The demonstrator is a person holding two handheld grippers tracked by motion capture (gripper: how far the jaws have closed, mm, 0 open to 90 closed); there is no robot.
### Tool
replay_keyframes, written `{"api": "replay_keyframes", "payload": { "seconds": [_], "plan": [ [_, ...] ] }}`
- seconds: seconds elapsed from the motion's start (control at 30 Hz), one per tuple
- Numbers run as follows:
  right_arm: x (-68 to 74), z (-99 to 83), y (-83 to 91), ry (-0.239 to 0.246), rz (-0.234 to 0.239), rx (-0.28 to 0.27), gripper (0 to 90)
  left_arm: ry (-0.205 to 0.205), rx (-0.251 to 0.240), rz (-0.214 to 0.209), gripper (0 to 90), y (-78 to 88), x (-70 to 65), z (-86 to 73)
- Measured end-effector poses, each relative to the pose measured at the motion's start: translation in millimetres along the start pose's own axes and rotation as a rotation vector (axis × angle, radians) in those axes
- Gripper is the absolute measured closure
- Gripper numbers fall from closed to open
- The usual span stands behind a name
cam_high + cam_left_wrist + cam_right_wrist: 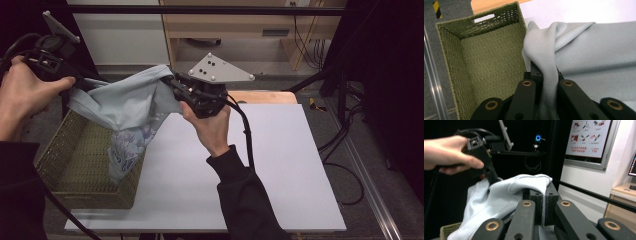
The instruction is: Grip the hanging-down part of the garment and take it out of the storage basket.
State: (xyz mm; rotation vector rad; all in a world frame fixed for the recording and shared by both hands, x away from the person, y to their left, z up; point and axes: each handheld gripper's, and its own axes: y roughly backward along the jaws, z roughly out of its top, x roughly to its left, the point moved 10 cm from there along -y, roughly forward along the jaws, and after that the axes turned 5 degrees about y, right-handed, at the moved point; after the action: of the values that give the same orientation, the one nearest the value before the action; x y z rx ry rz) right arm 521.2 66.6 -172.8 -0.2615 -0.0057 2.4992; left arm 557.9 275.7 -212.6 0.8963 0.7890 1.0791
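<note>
Left gripper (82,82), held in the left hand (22,95) at the table's left edge, has its jaws pinched on one edge of a pale blue cloth (125,107); the left gripper view shows the fabric bunched between the black jaws. From there the cloth stretches rightward above a green woven basket (70,155), and its printed lower part hangs down into the basket. The basket sits on the left part of a white table (280,165). Right gripper (172,85), held in the right hand (212,127) over the table's middle, has its jaws pressed together on the cloth's other edge.
</note>
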Motion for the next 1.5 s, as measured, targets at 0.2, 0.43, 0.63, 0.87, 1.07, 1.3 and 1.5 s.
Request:
{"api": "replay_keyframes", "payload": {
  "seconds": [0.2, 0.43, 0.63, 0.87, 1.07, 1.3, 1.5],
  "plan": [
    [-1.5, 15.2, -1.1, 0.011, -0.016, -0.015, 88.5, -0.004, -0.007, -0.005, 86.5, 0.8, -3.1, 1.5],
    [-1.1, 31.4, -1.1, 0.02, -0.024, -0.044, 88.5, -0.001, -0.026, -0.015, 86.5, 2.9, -5.1, 3.6],
    [-3.1, 43.3, -0.7, 0.028, -0.032, -0.055, 88.5, -0.006, -0.031, -0.026, 86.5, 4.0, -8.5, 5.3],
    [1.7, 26.0, -0.9, 0.027, -0.002, -0.012, 88.5, -0.007, -0.021, -0.001, 86.5, 3.9, -5.1, 3.8],
    [-1.2, -10.6, -1.9, 0.005, 0.016, 0.048, 88.4, -0.001, -0.015, 0.013, 86.5, 2.3, -2.1, 2.3],
    [0.4, -62.9, 0.7, -0.041, 0.042, 0.114, 88.2, -0.011, 0.005, 0.02, 86.6, -6.3, -4.2, 1.8],
    [2.2, -114.0, -0.2, -0.09, 0.058, 0.186, 87.8, -0.018, 0.016, 0.022, 86.6, -11.6, -7.2, 0.9]
  ]
}}
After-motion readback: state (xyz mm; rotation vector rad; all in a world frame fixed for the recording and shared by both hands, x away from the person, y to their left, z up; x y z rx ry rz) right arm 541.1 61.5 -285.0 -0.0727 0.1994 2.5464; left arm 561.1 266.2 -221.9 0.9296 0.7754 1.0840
